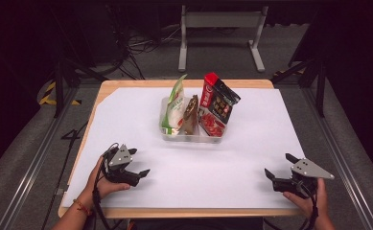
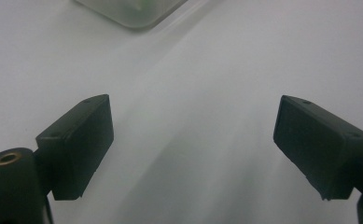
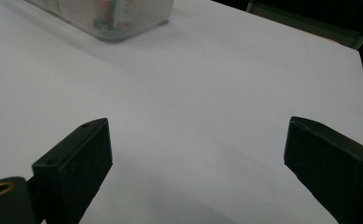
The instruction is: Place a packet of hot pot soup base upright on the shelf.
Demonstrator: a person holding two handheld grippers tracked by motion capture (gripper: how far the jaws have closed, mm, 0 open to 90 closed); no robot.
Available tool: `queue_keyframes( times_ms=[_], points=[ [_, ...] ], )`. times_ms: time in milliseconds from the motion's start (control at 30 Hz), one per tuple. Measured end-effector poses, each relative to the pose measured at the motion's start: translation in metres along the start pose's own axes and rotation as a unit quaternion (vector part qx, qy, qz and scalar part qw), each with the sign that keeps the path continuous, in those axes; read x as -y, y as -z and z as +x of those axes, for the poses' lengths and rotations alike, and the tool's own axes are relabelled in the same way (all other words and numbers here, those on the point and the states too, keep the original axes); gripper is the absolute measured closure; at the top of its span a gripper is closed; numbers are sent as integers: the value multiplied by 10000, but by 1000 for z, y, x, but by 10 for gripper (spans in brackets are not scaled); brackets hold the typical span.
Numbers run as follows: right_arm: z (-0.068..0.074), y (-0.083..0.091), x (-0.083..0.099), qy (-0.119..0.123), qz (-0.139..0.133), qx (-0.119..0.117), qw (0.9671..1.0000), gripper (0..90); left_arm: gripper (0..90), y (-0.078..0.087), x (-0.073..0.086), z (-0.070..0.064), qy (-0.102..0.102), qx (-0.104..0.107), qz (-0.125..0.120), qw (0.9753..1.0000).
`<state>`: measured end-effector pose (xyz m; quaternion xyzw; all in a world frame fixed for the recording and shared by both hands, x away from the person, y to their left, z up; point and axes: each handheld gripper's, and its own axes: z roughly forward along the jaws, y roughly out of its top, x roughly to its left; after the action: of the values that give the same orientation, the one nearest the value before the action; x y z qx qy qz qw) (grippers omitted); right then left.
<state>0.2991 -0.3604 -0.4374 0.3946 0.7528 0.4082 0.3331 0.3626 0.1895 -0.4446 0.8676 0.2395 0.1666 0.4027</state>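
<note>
Resting near the front edge: both grippers are held low over the white sheet (image 1: 126,124), well apart from each other
Left gripper (image 1: 138,163): held in the left hand (image 1: 100,184) at the front left; its jaws are spread wide, with nothing between them
Right gripper (image 1: 277,166): held in the right hand (image 1: 313,199) at the front right; its jaws are likewise wide apart and nothing is gripped
Clear tub (image 1: 167,135): placed at the middle of the table, toward the back, well apart from both grippers
Tub contents: a green-and-white packet (image 1: 174,108), a brown packet (image 1: 191,115), a red carton (image 1: 208,90) and a dark packet (image 1: 223,103) are stood upright inside
</note>
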Motion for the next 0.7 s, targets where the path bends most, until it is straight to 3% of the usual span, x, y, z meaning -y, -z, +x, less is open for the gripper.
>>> queue_keyframes(
  times_ms=[700],
  points=[
    [6,2,-8,108,-64,18,9999,84,125,2,0,-3,-106,-23,-13,9999]
  ],
)
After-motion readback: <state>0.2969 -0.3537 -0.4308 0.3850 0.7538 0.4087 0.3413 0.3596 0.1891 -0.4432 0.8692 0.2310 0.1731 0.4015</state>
